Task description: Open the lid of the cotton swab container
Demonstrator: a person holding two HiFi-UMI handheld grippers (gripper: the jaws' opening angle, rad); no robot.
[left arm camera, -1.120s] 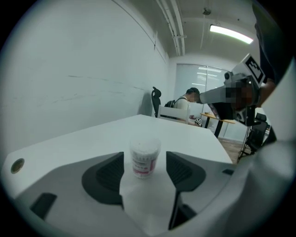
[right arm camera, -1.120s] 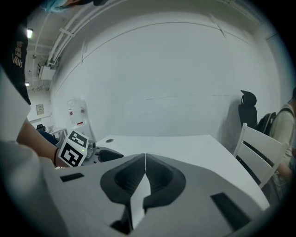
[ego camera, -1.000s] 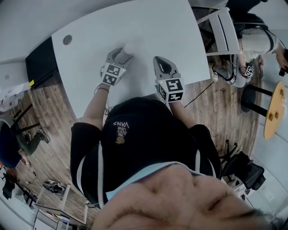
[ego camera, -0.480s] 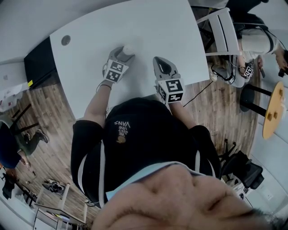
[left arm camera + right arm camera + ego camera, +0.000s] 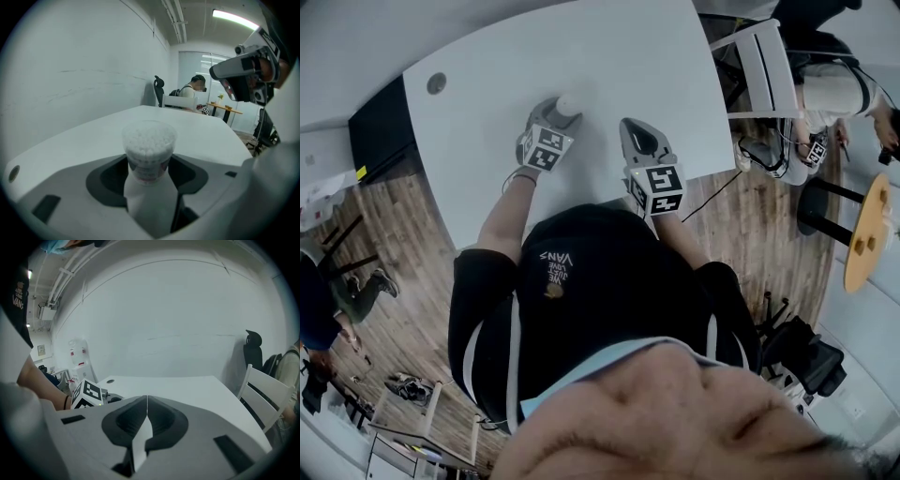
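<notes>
Container base hidden inside left tool grip, swab-filled top showing

The worktop lies open ahead of both grippers and out to either side, as far as a small round hole near its far left corner. The one thing standing on it is the container, gripped low down by the left gripper, so its top rises free above the jaws with room around it. The right gripper, jaws together, sits near on the right, with a strip of bare worktop between the two. A wall closes the left side, and a chair stands just off the right edge.
</notes>
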